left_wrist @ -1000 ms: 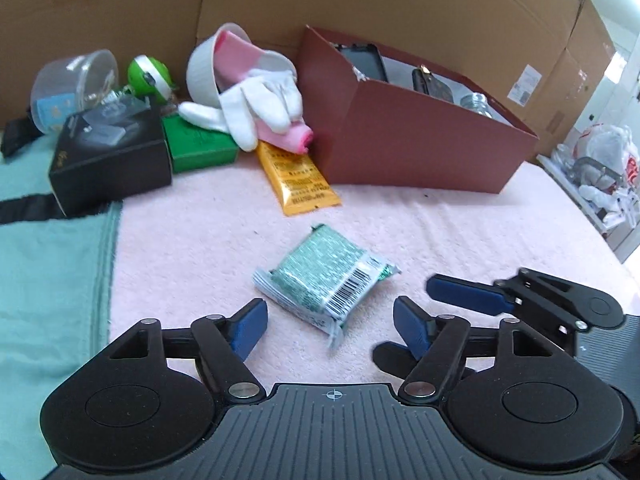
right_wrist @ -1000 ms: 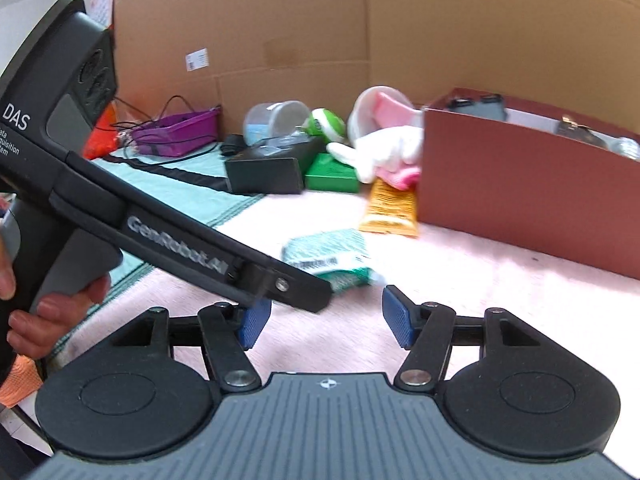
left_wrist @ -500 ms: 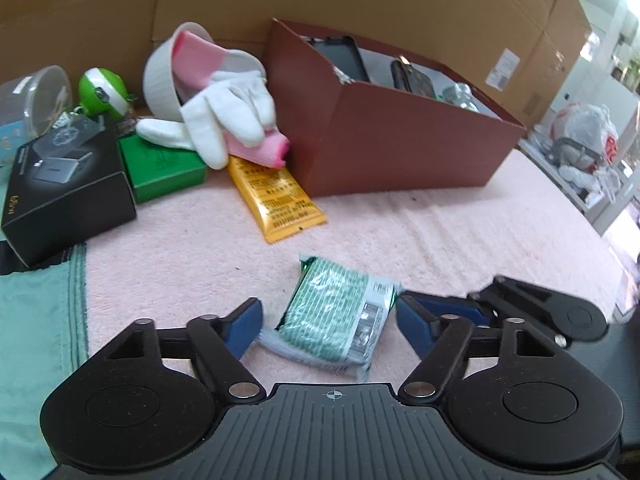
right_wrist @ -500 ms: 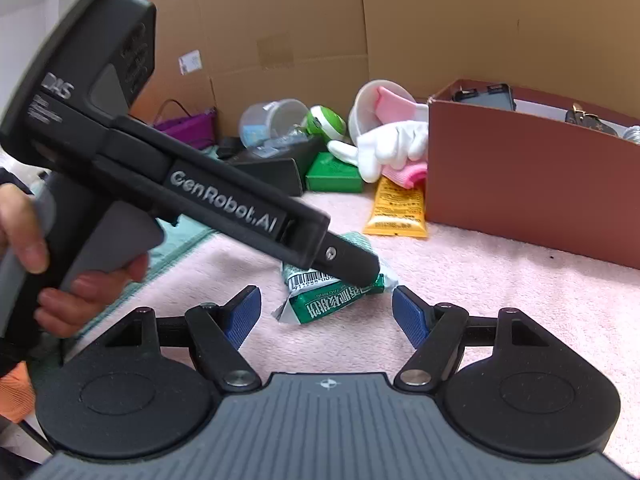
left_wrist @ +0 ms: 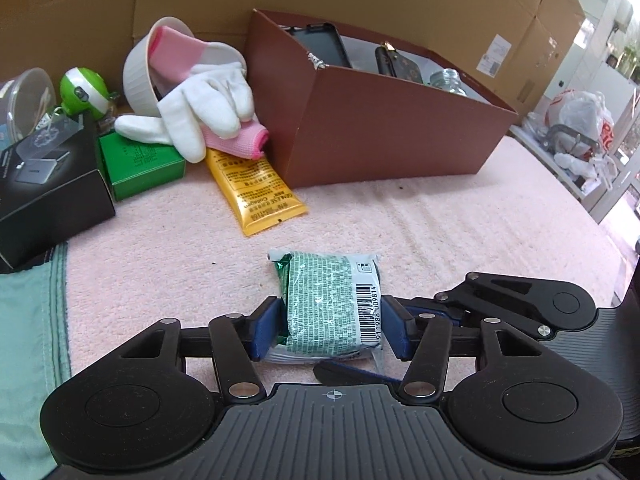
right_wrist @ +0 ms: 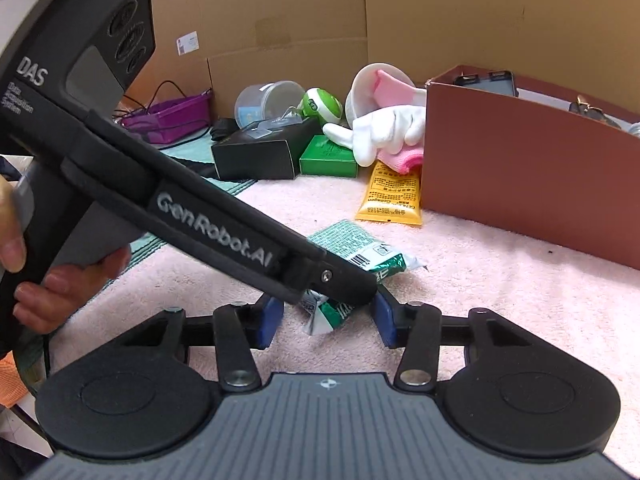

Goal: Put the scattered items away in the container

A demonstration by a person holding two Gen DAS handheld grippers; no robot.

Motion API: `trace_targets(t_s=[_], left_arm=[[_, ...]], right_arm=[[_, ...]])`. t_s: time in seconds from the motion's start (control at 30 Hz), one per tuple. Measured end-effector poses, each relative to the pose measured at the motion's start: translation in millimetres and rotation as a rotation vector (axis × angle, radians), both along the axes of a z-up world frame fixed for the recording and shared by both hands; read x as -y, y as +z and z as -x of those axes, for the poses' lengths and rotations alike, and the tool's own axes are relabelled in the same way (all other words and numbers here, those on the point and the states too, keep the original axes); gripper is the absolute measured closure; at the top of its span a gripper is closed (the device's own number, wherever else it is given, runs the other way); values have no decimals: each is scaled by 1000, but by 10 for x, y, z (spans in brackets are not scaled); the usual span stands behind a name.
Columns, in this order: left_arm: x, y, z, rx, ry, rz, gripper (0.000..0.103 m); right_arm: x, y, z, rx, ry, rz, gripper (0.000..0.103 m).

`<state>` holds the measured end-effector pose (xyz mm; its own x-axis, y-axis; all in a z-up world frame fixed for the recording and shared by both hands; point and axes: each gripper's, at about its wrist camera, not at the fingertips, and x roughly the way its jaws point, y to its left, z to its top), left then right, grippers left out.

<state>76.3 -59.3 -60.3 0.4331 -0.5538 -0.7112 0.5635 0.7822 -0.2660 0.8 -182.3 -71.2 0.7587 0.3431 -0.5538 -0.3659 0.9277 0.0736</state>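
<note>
- Left gripper (left_wrist: 330, 330) was closing w/ the green packet (left_wrist: 330, 308) between its blue pads; pads looked to be touching the wrapper sides, though the fisheye made that hard to confirm.
- Right gripper (right_wrist: 326, 322) was also closing, packet's crumpled end between its jaws, no contact visible.
- Risk: slick, soft wrapper could squirm out or crush under the squeeze.
- Risk: both grippers crowded one packet – could collide or tug it apart.
- Packet lay mid pink towel (left_wrist: 440, 224), short of the brown box (left_wrist: 384, 128).
- Towel was fuzzy, could snag a fingertip; teal cloth (left_wrist: 28, 320) at its left edge.
- Cardboard walls behind; bags off to the right.
</note>
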Motion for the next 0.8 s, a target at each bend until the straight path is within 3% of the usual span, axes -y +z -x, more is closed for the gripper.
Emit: trace_targets(t_s=[0.13, 0.4, 0.63, 0.8], left_arm=[[-10, 65, 52, 2, 22, 20, 47], [257, 569, 141, 121, 9, 69, 47], [731, 972, 9, 227, -49, 113, 46], [997, 1106, -193, 265, -65, 132, 44]], right_arm=[[45, 20, 34, 7, -1, -18, 53], [205, 346, 206, 134, -27, -6, 54], [559, 733, 179, 258, -111, 20, 54], [794, 917, 25, 311, -155, 36, 54]])
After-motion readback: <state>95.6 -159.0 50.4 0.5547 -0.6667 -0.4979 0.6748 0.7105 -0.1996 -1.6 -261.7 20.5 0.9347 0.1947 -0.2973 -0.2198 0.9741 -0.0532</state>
